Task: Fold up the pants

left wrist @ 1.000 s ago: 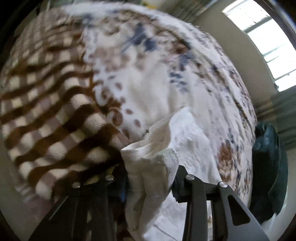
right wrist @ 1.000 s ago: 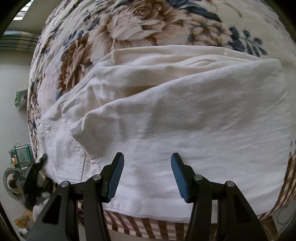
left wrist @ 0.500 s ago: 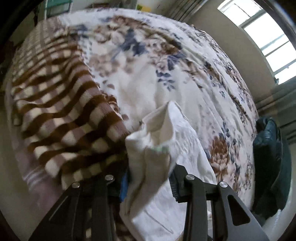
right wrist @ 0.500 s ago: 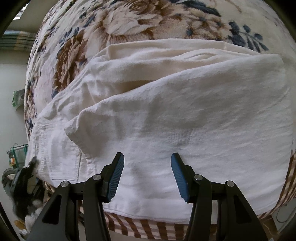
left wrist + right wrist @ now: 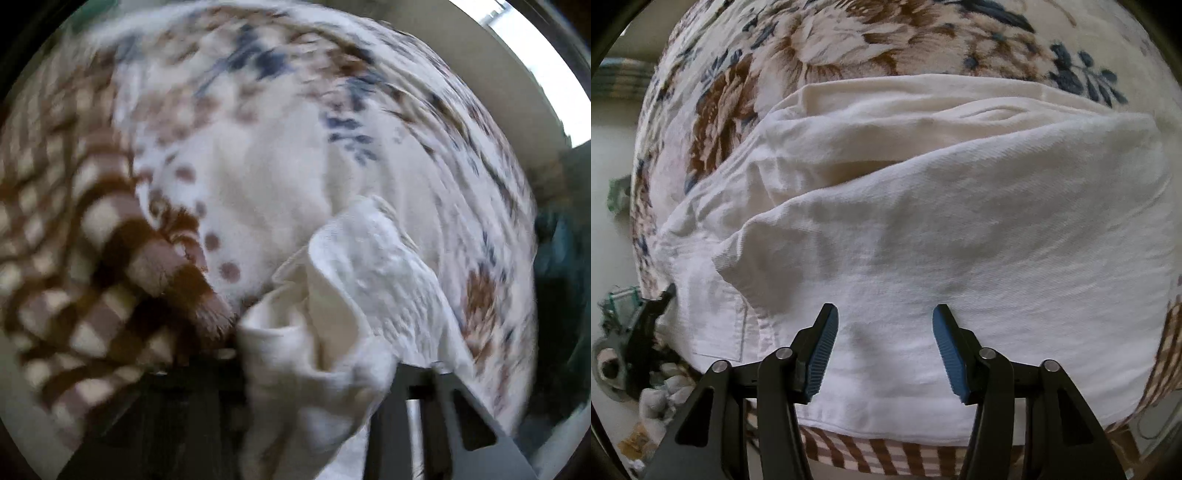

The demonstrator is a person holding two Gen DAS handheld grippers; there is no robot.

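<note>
White pants (image 5: 960, 221) lie partly folded on a floral blanket (image 5: 886, 40), one layer doubled over another, a back pocket at the lower left. My right gripper (image 5: 884, 339) is open just above the near edge of the pants and holds nothing. My left gripper (image 5: 317, 369) is shut on a bunched end of the white pants (image 5: 332, 317), lifted above the blanket; its fingers are mostly hidden by the cloth and the view is blurred. The left gripper (image 5: 646, 332) also shows at the far left of the right wrist view.
A brown checked blanket (image 5: 74, 258) covers the bed's left side in the left wrist view and its edge (image 5: 886, 450) hangs below the pants. A dark green object (image 5: 561, 295) sits beside the bed. Clutter (image 5: 624, 369) lies on the floor. A window (image 5: 535, 55) is at the upper right.
My left gripper has swung with the pants end, and its view is now blurred by motion. The pants in the right wrist view have shifted slightly. The right gripper stays open.
</note>
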